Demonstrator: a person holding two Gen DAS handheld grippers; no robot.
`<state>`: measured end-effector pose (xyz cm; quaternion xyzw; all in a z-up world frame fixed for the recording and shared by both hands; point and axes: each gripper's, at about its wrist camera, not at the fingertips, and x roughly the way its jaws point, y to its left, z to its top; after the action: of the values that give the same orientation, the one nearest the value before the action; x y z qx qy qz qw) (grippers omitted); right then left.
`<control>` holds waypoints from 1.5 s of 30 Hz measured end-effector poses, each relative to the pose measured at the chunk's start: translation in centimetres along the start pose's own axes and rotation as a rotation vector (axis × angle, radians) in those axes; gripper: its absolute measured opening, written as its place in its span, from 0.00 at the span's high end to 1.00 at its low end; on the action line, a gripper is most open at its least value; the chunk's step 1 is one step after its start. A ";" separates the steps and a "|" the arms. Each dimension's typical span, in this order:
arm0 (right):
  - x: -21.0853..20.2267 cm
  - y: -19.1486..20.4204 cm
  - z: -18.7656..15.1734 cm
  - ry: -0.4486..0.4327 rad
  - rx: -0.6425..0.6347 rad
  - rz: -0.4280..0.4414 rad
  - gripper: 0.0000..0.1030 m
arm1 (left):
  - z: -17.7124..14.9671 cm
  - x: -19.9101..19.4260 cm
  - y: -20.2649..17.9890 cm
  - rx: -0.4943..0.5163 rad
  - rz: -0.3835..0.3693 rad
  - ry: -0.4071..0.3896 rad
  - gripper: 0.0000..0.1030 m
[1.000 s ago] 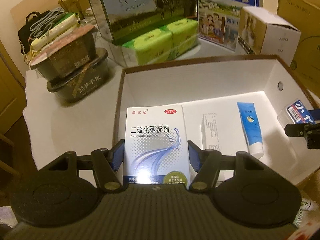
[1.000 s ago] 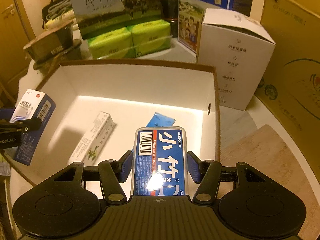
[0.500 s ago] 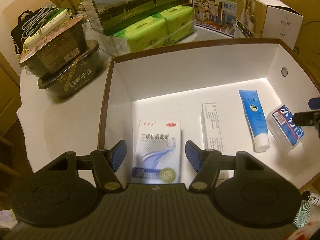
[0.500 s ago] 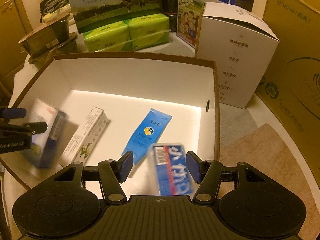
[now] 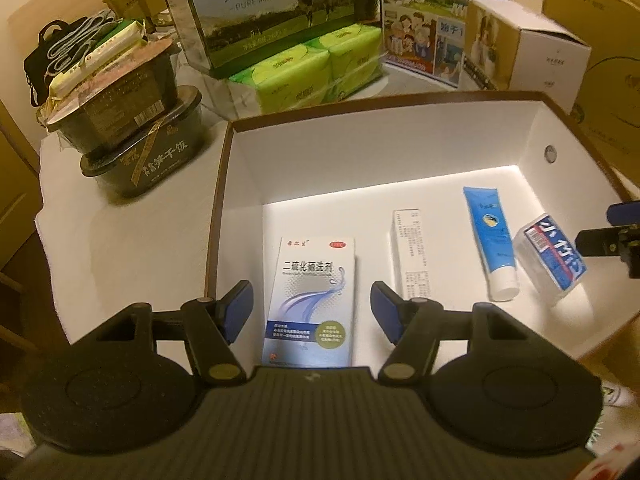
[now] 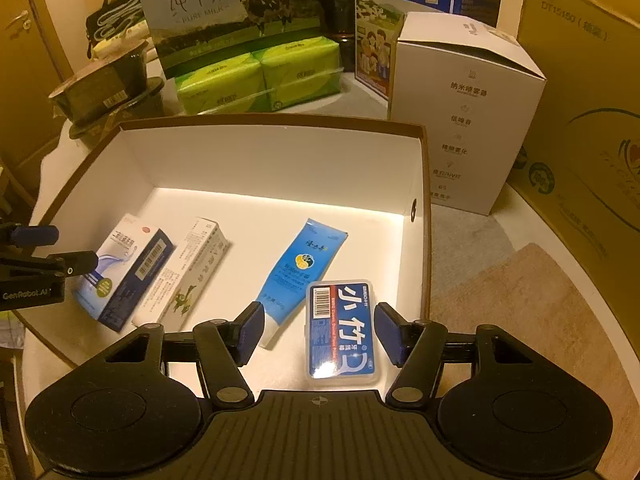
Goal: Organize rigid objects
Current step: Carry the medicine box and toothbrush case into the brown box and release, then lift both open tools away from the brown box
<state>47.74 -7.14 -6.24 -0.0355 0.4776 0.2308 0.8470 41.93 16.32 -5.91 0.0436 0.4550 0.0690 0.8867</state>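
A white open box (image 5: 384, 148) (image 6: 280, 160) holds four items. A white-and-blue medicine box (image 5: 310, 300) (image 6: 124, 268) lies at its left. A slim white carton (image 5: 410, 254) (image 6: 184, 276) lies beside it. A blue tube (image 5: 490, 236) (image 6: 300, 268) lies right of that. A clear blue floss case (image 5: 550, 258) (image 6: 340, 330) lies at the right. My left gripper (image 5: 312, 312) is open above the medicine box, apart from it. My right gripper (image 6: 320, 330) is open with its fingers either side of the floss case, not touching.
Behind the box stand milk cartons (image 5: 280, 8), green tissue packs (image 5: 308, 68) and a white carton (image 6: 464, 120). Stacked dark food tubs (image 5: 132, 120) sit at the left. Large brown cardboard boxes (image 6: 580, 120) stand at the right.
Both grippers opened and let go: the medicine box and the floss case dropped from the fingers and now lie on the box floor. Both grippers drew back slightly.
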 end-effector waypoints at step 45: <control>-18.6 1.8 -14.2 -0.269 0.154 0.124 0.40 | -13.3 -19.6 -2.4 -0.196 -0.054 -0.142 0.39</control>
<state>27.62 -16.16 1.73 0.0901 0.3776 0.2478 0.8876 19.98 10.95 1.69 -0.0508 0.3831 0.0858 0.9183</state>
